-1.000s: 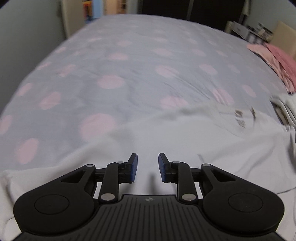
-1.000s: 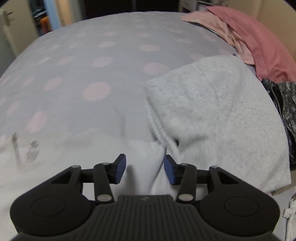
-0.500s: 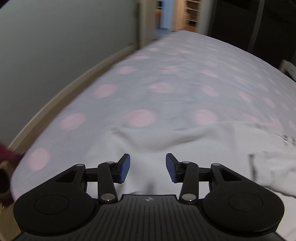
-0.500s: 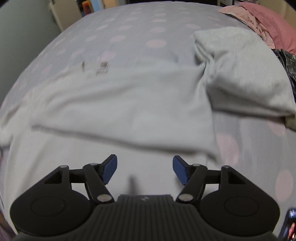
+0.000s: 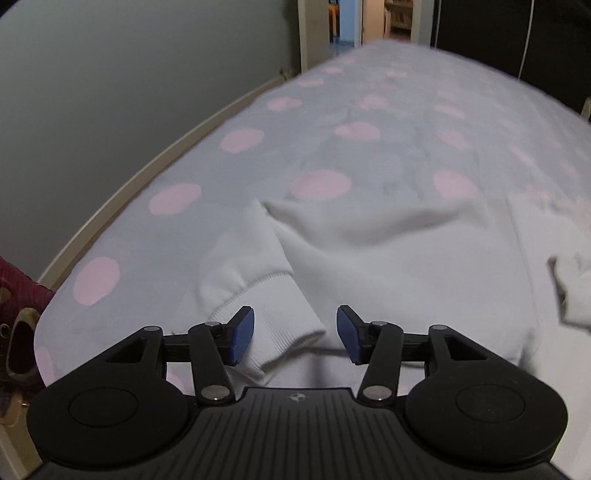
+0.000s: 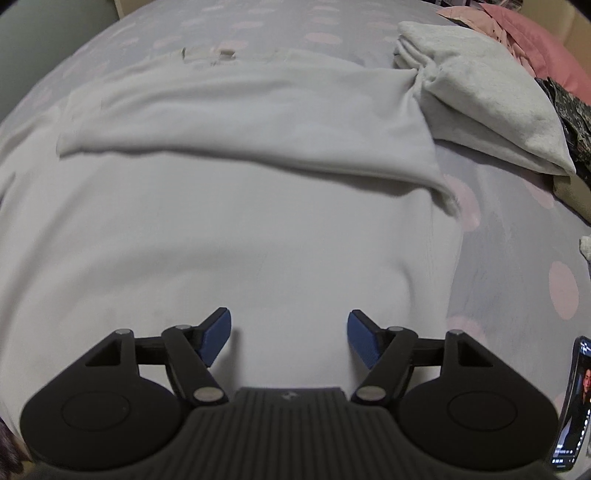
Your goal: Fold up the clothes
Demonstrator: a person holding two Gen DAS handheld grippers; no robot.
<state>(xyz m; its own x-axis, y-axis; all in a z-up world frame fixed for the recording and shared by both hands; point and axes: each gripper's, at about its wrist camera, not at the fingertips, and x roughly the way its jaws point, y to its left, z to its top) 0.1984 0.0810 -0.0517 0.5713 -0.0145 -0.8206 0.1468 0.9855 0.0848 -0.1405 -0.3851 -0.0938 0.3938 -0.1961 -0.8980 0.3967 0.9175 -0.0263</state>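
1. Closest to us on the left wrist cam, our left gripper has its blue pads spread wide, nothing pinched. The ribbed cuff of the sweatshirt sits right in the gap between them, lying loose on the fabric.
2. On the right wrist cam, our right gripper is wide open too, pads hovering over the flat white body of the sweatshirt. We can't tell if they touch the cloth.
3. Just past the left gripper, the sleeve runs away from the cuff and folds across the sweatshirt's body, which is spread over the bed with soft wrinkles.
4. Mid-distance on the right cam, the other sleeve lies folded across the chest as a wide band, its end reaching the right edge of the garment.
5. Further right, a folded grey garment lies on the bed, touching the end of that band.
6. Far right corner: pink clothes and something dark patterned beside them.
7. A phone with a lit screen sits at the right edge, near the right gripper.
8. Way back on the left cam: the bed's pink-dotted sheet, a grey wall, and a doorway.
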